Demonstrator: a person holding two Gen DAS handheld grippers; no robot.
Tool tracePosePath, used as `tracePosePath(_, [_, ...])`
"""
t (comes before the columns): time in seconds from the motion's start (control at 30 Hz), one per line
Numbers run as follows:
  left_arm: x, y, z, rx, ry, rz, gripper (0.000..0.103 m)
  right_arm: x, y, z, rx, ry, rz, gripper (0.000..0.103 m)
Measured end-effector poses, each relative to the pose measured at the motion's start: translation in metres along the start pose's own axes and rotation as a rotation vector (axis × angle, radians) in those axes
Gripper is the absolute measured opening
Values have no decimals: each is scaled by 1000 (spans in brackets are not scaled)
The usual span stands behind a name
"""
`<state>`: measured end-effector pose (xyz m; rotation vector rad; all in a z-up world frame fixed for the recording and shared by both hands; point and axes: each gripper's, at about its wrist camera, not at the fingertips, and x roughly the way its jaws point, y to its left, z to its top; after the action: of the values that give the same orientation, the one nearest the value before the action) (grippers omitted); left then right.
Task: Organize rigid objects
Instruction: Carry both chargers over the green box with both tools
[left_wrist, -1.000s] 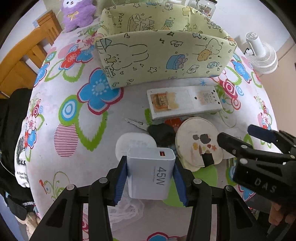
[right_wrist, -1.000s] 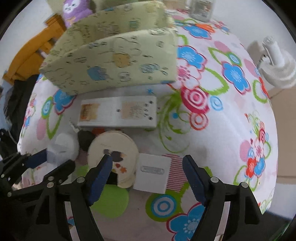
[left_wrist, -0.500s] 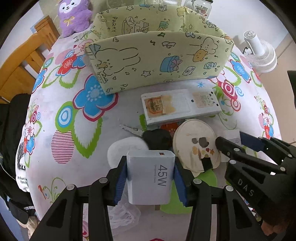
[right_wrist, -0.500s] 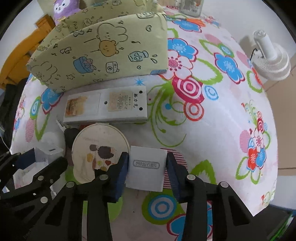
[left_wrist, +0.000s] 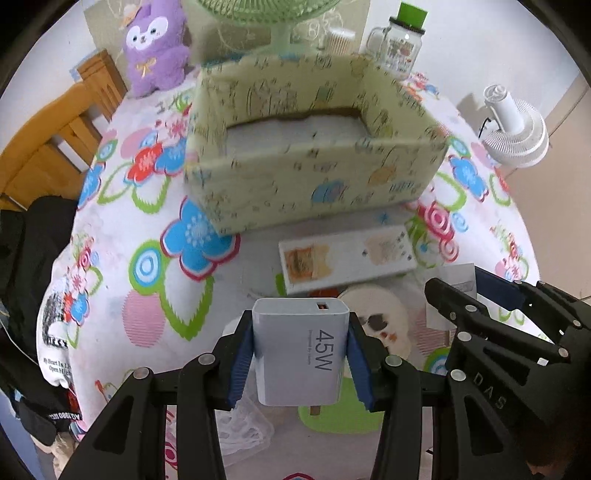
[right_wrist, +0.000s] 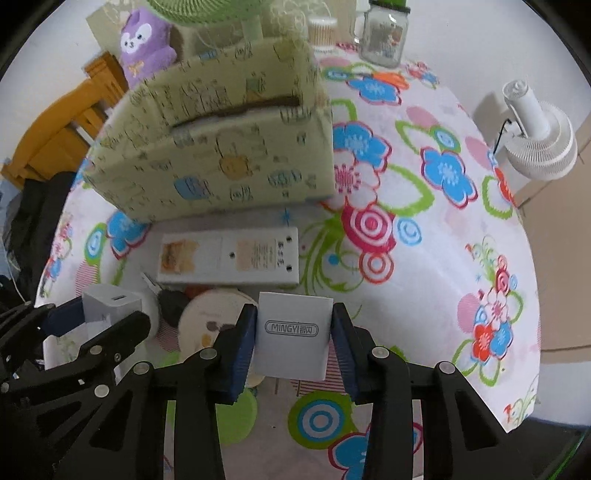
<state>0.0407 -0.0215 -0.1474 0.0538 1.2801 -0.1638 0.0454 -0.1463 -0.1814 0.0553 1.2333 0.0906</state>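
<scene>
Left wrist: jaws gripping 45W charger (left_wrist: 300, 354), storage box (left_wrist: 314, 147) beyond

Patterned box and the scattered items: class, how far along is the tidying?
Done: nothing visible inside the patterned box. In hand: left gripper clamps the 45W charger; right gripper clamps the white MINGYI block. Left: power strip, round disc.

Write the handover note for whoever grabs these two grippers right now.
Left gripper: shut on the grey 45W charger, clear of the table.
Right gripper: shut on the white MINGYI block, also lifted.
Fabric storage box stands behind the pile, nothing visible inside.
Still on the floral tablecloth: white power strip, round disc.
Done: both picks. Left: drop both in the box, then clear the rest.
</scene>
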Motion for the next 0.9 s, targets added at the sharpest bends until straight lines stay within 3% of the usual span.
tracePosePath(0.5, [-55,-26,28,-68,-120,42,48,-65,-15,38,-86,-116,41,43])
tracePosePath(0.9, [-84,-16,36,-131,-195,85,48,-92,-8,52,-157,-173,99,43])
